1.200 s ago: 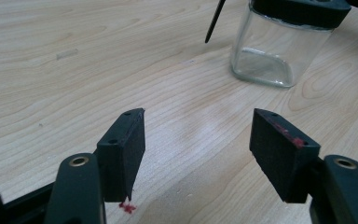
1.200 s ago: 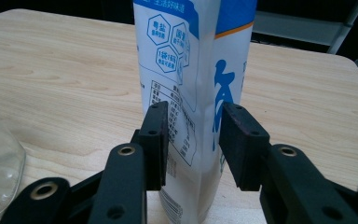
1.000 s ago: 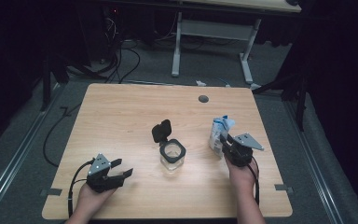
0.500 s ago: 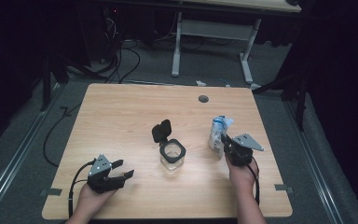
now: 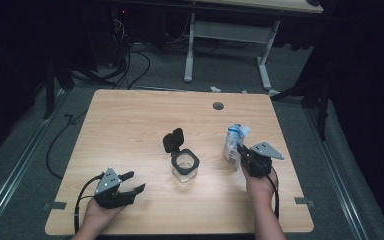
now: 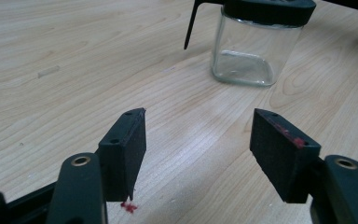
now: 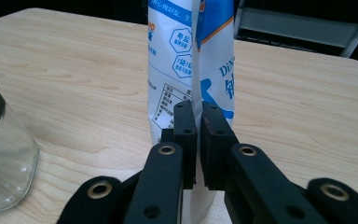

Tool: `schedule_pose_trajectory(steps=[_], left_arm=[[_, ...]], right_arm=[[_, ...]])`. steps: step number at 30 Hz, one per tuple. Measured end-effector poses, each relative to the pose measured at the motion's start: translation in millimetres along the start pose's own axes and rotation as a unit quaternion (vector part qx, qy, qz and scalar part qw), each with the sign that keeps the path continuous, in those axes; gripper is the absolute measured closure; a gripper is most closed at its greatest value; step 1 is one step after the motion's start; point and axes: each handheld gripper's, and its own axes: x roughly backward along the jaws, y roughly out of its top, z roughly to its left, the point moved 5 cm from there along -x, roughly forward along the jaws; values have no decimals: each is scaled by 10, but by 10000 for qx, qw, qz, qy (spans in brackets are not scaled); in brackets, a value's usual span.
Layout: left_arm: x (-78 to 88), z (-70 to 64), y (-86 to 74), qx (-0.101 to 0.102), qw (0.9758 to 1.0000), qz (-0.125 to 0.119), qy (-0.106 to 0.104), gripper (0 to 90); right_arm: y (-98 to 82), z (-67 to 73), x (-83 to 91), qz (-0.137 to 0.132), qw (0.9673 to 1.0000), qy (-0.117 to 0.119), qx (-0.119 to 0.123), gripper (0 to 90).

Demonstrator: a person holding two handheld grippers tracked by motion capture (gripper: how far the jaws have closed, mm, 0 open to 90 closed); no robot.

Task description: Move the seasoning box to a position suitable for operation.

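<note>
A white and blue pouch (image 5: 233, 140) stands upright on the right half of the wooden table (image 5: 130, 120). My right gripper (image 5: 241, 152) has just been closing and is shut on it; in the right gripper view the jaws pinch the pouch (image 7: 191, 56) at its back seam, low down, with the gripper (image 7: 198, 126) level. A square glass jar (image 5: 185, 167) with its black flip lid (image 5: 173, 140) raised stands mid-table. My left gripper (image 5: 132, 182) rests near the front left, open, with nothing between its pads; its own view has the gripper (image 6: 198, 149) aimed at the jar (image 6: 247, 53).
A dark round cable hole (image 5: 218, 106) sits near the table's far edge. Tape marks (image 5: 55, 205) lie at the front corners. Behind the table are a white desk frame (image 5: 225, 35) and floor cables (image 5: 125, 60). The jar (image 7: 2, 158) is left of the right gripper.
The right gripper's jaws have closed onto the pouch, squeezing it narrower. Neither hand has moved, and the left gripper stays open.
</note>
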Motion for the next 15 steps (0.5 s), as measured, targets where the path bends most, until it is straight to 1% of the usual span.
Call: schedule_pose_trajectory(steps=[2,4,5,6,8,10,12,13,15], left_arm=[[-9,-5,-7,21,10000,27,-33,368],[-9,-7,-7,11,10000,19,-29,371],[0,-12,-1,-17,10000,-28,-16,375],[0,-12,-1,-17,10000,-28,-16,376],[6,-17,7,-34,10000,-69,-12,376],[13,-20,12,-44,9999,-115,-18,376],[13,-21,11,-44,9999,-107,-25,376],[8,-25,6,-45,9999,-106,-32,376],[6,-27,3,-51,9999,-98,-37,376]], right_arm=[[10,8,-5,44,10000,8,59,864],[13,9,-5,65,10000,4,61,864],[19,6,-9,102,9999,73,-8,864],[19,6,-9,102,9999,73,-8,864],[37,4,-9,204,9997,102,100,866],[53,3,-12,282,9995,123,113,868],[60,2,-13,319,9994,143,82,869],[75,-6,-14,374,9991,193,25,871],[94,-13,-9,427,9988,235,23,873]])
